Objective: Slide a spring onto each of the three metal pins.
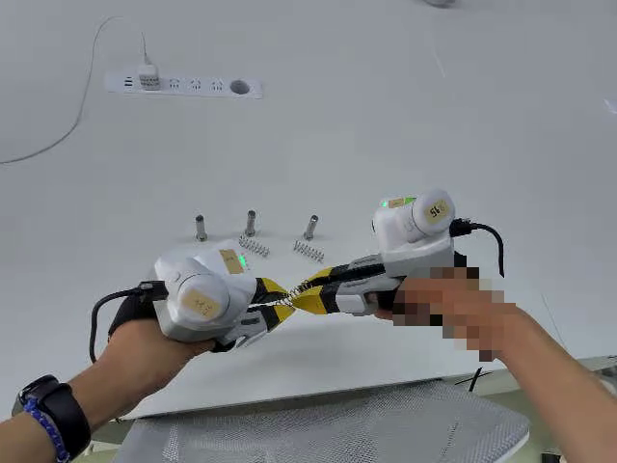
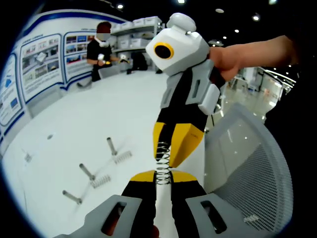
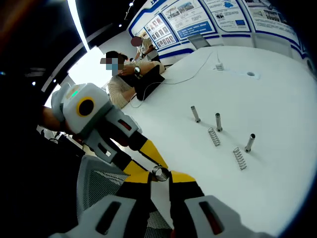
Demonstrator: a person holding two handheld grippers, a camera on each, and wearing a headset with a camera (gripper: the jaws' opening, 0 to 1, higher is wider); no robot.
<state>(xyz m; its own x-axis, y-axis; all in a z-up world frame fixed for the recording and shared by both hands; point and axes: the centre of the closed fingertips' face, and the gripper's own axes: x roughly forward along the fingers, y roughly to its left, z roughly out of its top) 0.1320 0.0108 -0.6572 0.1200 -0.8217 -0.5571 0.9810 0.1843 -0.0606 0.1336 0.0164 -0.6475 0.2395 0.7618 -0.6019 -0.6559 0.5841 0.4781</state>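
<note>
Three short metal pins [image 1: 201, 227] [image 1: 251, 222] [image 1: 310, 227] stand upright in a row on the white table [image 1: 386, 116]. Two loose springs [image 1: 254, 247] [image 1: 308, 252] lie just in front of them. A third spring [image 1: 289, 299] is held in the air near the table's front edge. My left gripper [image 1: 275, 297] and right gripper [image 1: 307, 294] meet tip to tip, each shut on one end of it. In the left gripper view the spring [image 2: 162, 161] runs from my own yellow tips up to the right gripper's tips. The right gripper view shows the spring [image 3: 159, 173] end-on.
A white power strip [image 1: 183, 85] with a plugged cable lies at the far left of the table. A grey mesh chair [image 1: 337, 424] sits below the table's front edge. People sit at the far end of the table [image 3: 124, 74].
</note>
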